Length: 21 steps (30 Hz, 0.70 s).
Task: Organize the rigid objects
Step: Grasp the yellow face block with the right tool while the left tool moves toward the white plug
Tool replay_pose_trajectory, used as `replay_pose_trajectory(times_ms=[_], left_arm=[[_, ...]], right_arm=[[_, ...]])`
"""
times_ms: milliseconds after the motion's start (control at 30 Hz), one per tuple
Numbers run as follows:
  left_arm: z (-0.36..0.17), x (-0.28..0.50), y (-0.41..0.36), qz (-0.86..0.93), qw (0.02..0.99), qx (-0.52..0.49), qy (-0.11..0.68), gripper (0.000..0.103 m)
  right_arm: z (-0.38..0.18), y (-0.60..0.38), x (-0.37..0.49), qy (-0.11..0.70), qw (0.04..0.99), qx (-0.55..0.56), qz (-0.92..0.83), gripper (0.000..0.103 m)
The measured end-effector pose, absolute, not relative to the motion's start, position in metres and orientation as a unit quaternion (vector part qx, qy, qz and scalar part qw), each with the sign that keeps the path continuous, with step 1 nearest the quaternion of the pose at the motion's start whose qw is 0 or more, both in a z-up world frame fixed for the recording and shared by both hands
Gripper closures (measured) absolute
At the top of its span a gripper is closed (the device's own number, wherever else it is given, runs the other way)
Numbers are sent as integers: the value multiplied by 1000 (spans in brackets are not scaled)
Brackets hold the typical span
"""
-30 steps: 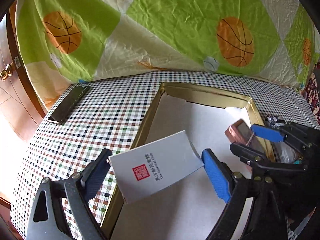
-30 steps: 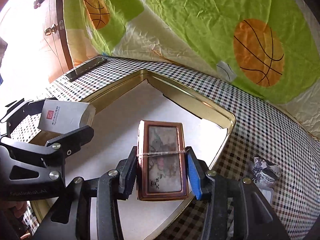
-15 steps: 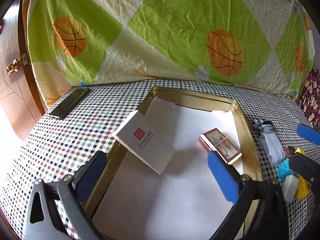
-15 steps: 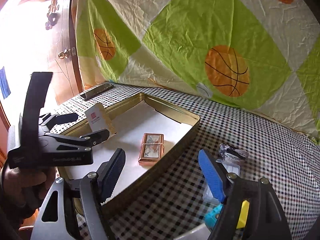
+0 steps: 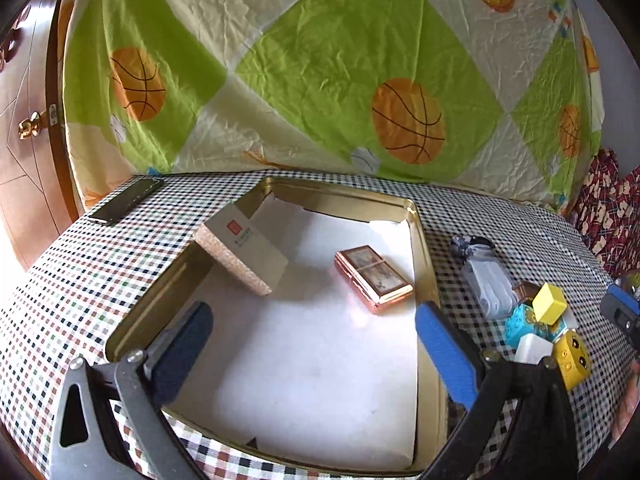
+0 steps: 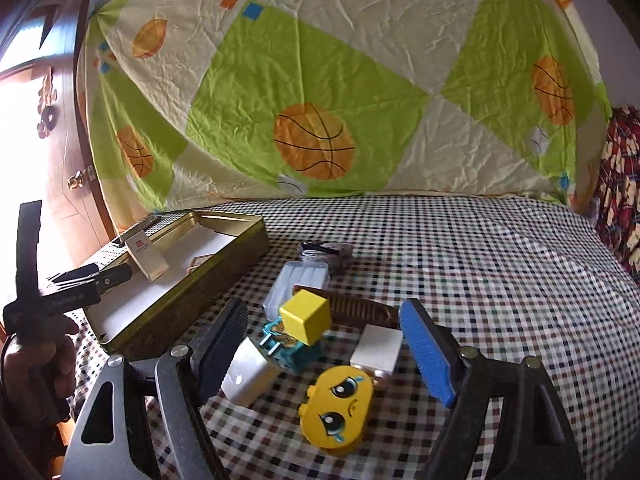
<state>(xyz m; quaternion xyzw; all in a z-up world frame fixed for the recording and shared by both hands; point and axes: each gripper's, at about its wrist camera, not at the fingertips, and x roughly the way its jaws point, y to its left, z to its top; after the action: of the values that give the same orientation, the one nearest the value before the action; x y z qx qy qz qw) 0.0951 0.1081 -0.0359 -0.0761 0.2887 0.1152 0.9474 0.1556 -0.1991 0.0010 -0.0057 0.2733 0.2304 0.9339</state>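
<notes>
A gold tin (image 5: 424,264) lined in white holds a copper case (image 5: 374,278) lying flat. A white card box (image 5: 244,248) leans on the tin's left rim. My left gripper (image 5: 316,340) hangs open and empty over the tin's near half. My right gripper (image 6: 326,344) is opening with nothing gripped. It hovers over a pile on the checked cloth: a yellow cube (image 6: 306,320), a white plug (image 6: 248,376), a teal block (image 6: 288,348), a yellow face box (image 6: 338,410), a white block (image 6: 376,348) and a brown comb (image 6: 352,308).
A clear plastic case (image 6: 300,284) and a dark bundle (image 6: 324,252) lie behind the pile. A flat black bar (image 5: 126,202) rests at the table's far left corner. A basketball-print sheet (image 5: 340,80) hangs behind, with a wooden door (image 5: 24,140) to the left.
My left gripper let go of the white box, which now leans on the tin's rim, and drew back. My right gripper released the copper case and swung right over the pile.
</notes>
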Motion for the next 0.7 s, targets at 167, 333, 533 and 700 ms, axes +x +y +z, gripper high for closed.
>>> replay_pose_trajectory(times_ms=[167,333,533,700], left_arm=[[-39,91,87,103,948,-72,292,0],[-31,85,53,75,958,-56,272,0],[-41,90,10,27,956,-29,290,0],[-45,93,-7,18,955,-10,296,0]], right_arm=[[-18,-210,160,303,928,2,217,22],[-29,-210,153,316,925,-1,211,22],[-37,-199,151,331,921,-34,203,23],[-43,-195,156,358,909,-49,209,36]])
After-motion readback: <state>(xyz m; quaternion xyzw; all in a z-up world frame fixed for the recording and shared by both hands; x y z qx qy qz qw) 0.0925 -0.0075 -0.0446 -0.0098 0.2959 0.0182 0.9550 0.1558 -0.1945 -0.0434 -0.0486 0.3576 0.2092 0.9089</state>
